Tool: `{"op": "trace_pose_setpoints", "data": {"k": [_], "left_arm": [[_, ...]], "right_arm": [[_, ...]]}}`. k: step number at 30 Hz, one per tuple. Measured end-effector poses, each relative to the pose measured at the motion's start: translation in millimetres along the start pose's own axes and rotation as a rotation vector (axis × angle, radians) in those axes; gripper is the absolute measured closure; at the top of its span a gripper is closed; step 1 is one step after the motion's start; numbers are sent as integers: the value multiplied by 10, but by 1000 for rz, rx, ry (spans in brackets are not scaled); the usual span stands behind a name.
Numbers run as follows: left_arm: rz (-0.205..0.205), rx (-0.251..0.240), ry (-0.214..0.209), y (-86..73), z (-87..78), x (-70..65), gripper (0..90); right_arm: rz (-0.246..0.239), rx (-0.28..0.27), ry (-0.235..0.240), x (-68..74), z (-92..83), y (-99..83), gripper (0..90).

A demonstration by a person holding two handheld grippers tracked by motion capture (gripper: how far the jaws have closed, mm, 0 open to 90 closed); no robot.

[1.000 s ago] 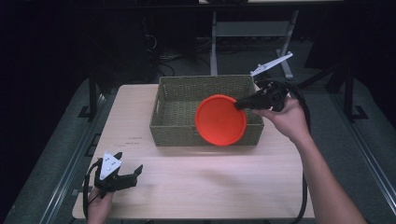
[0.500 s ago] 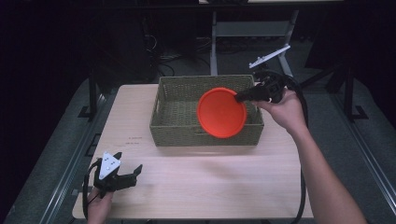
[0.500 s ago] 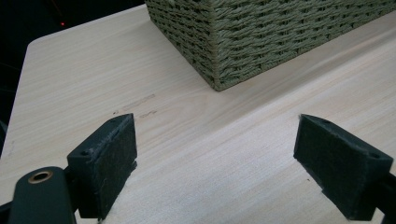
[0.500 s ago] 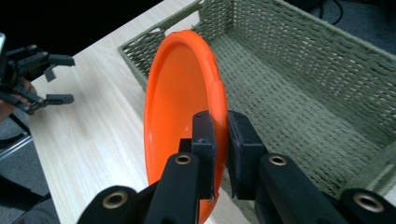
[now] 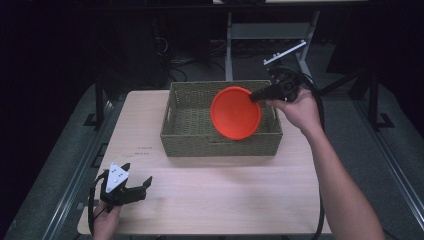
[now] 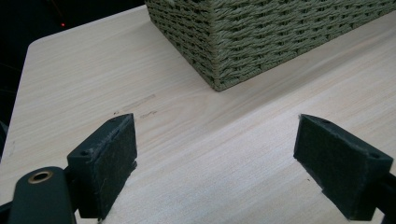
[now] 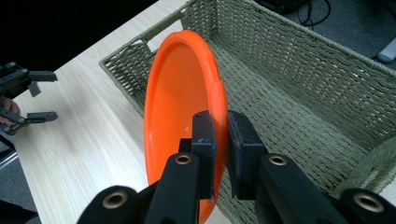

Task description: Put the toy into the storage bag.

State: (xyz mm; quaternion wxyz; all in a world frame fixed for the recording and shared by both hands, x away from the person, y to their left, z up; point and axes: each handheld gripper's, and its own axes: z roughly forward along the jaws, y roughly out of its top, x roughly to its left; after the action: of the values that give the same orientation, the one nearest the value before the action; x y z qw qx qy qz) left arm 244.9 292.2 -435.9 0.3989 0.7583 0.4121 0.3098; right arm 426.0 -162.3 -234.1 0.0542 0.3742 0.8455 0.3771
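- Orange plate [image 5: 235,113] hung tilted on its edge over the woven basket [image 5: 190,131], clamped by its rim at about 2 o'clock between the pads of the right claw [image 5: 254,97].
- In the right gripper view the two black jaws were clenched on the plate's rim [image 7: 219,100], the hollow face of the plate turned toward the far end of the basket [image 7: 299,84].
- Basket sat toward 12 o'clock on the pale wooden worktop [image 5: 225,200], and the plate hovered above its right half, lower edge near the front wall.
- Left claw [image 5: 142,184] rested at about 7 o'clock on the worktop, well apart from the basket, held in the person's left hand [image 5: 105,220].
- In the left gripper view its jaws stood wide apart with bare worktop [image 6: 210,154] between them, grasping nothing, and a corner of the basket [image 6: 243,42] lay ahead.
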Motion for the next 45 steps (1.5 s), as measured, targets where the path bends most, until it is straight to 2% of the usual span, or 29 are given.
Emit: {"op": "trace_pose_setpoints", "data": {"k": [7,16,17,25,30,39,45], "left_arm": [[8,4,-2,3,-3,0,128],[-1,0,-4,1,-1,-11,128],[-3,-1,-4,1,0,-9,128],[3,4,-5,4,1,-9,128],[0,4,-3,3,-5,-1,128],[1,2,-5,6,-2,-8,128],[2,2,-7,5,-2,-11,128]], "right_arm": [[26,-13,-23,-94,32,20,820],[64,-23,-45,-217,82,11,821],[79,-23,-46,-223,84,9,820],[104,-43,-56,-314,139,5,821],[117,-35,-70,-353,201,11,820],[153,-60,-85,-447,292,-54,820],[168,-51,-92,-489,375,-94,820]]}}
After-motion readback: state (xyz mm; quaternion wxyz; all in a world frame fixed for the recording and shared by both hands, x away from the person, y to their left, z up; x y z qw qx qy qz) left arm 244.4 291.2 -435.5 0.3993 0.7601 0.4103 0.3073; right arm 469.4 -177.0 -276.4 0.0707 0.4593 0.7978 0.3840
